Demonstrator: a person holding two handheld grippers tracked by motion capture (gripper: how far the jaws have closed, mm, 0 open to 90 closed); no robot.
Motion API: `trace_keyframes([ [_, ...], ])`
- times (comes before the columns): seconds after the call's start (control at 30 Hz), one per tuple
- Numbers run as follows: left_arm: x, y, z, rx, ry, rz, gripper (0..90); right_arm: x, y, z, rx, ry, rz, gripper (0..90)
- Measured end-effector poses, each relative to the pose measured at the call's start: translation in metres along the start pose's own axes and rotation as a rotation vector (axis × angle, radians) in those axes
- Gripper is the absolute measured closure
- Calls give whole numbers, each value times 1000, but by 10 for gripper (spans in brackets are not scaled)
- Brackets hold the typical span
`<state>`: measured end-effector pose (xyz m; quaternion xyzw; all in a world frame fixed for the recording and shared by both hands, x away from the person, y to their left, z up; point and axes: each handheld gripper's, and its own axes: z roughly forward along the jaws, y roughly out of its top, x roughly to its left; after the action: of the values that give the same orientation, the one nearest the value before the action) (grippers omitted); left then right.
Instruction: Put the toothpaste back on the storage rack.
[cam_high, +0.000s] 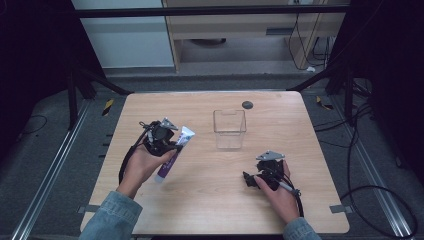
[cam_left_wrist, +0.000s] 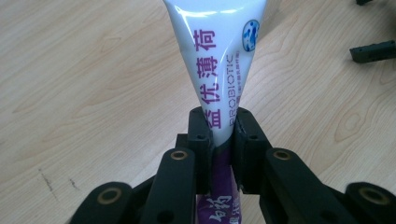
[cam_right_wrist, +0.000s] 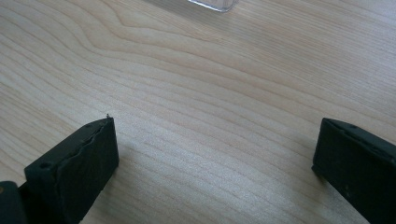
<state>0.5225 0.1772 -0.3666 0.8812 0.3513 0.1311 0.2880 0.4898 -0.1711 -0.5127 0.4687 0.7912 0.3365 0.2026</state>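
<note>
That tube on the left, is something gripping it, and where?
Yes: the left claw pinches the toothpaste tube near its middle, where white meets purple. The right claw is open, holding nothing.

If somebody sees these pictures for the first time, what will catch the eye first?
First, the white and purple tube, clamped in the left gripper over the left part of the wooden table. Next, the clear plastic box standing alone near the table's middle. The right gripper rests at the right with its jaws wide apart and nothing between them.

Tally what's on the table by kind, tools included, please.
Toothpaste tube: 1, clamped in the left tool
Clear plastic container: 1
Tools: 2, the right tool open
Total: 4
</note>
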Motion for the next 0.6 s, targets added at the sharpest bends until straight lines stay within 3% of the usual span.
trace_keyframes([
  [0.17, -2, 9, -9, -41, -3, 3, 788, 0, 0, 0, 0, -4, 1, 4],
  [0.6, -7, 21, -10, -70, 11, -2, 788, 0, 0, 0, 0, -5, 2, 4],
])
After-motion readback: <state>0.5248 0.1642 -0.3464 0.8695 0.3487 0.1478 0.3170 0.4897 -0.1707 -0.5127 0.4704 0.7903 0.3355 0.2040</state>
